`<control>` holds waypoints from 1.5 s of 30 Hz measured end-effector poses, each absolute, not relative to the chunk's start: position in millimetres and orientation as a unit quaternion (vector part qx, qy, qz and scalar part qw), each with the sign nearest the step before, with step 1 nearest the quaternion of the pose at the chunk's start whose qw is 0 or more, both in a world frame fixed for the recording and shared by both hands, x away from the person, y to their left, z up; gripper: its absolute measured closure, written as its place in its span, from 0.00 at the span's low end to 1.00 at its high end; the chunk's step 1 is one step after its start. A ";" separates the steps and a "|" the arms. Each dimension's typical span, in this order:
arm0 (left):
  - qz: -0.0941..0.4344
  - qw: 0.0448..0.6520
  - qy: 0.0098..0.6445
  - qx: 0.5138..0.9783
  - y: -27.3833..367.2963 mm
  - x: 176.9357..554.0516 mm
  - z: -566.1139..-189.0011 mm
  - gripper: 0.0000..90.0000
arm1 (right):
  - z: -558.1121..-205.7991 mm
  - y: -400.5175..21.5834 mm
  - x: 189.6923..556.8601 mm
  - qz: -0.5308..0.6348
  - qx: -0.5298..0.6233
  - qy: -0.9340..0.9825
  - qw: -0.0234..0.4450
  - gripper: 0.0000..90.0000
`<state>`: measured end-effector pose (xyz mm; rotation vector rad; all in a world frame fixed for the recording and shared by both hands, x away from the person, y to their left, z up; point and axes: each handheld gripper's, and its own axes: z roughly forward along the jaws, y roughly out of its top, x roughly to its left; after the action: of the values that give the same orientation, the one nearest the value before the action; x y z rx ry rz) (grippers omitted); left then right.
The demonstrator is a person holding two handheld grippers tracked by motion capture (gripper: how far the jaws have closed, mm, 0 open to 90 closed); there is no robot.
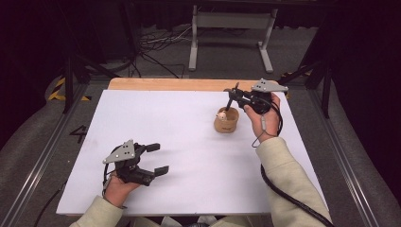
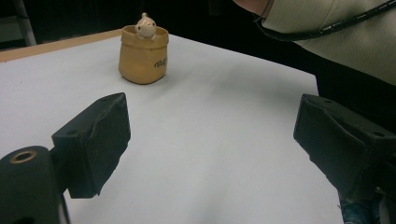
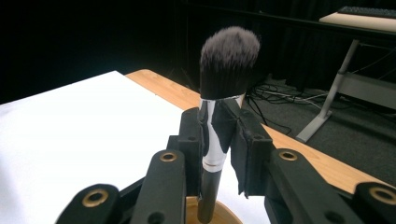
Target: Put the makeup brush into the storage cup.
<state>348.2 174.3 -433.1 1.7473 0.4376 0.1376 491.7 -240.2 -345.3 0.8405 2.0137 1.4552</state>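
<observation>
My left gripper [image 1: 152, 159] rests low over the near left part of the white board [image 1: 179, 142], with my left hand [image 1: 118, 188] behind it and its grey three-cornered plate [image 1: 121, 152] on top. Its jaws stand wide apart with nothing between them; in the left gripper view the two black pads [image 2: 100, 140] frame bare white surface. Looking along those jaws, I see the tan pot [image 2: 141, 58] well ahead, near the far edge of the board, with a small pale figurine [image 2: 145, 25] peeping over its rim and some dark lettering on its side. My sleeve [image 2: 336, 37] and the coiled cable [image 2: 322, 28] cross the upper right corner of that view.

Further right in the high view, the pot [image 1: 226, 120] sits on the white board towards its far right part, well apart from my left gripper. My right gripper [image 1: 232, 97] hangs just above and behind it, held by my right hand [image 1: 263, 118], the cable [image 1: 283, 189] trailing back along my forearm. Its jaws are closed tight on a makeup brush [image 3: 224, 93]: they clamp the silver ferrule, the dark bristle head stands upright above them, and the black handle runs down between them into the mouth of the pot [image 3: 215, 215] directly below. Whether the handle's end touches the bottom of the pot I cannot tell. Beyond the board lies the wooden table edge [image 3: 177, 95].
</observation>
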 end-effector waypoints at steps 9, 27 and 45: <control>0.053 0.623 0.188 0.758 174.0 348.9 -434.4 0.13 | -355.7 -237.1 493.1 0.530 0.314 0.746 0.251 0.84; 0.052 0.622 0.187 0.758 173.7 349.8 -435.5 0.13 | -371.6 -230.3 497.1 0.530 0.321 0.749 0.235 0.84; 0.050 0.623 0.187 0.758 173.5 349.6 -435.0 0.13 | -383.7 -230.0 497.6 0.529 0.330 0.749 0.222 0.84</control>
<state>349.6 173.5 -435.0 1.7399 0.4298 0.1139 497.6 -230.0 -383.7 0.9117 2.0700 1.4616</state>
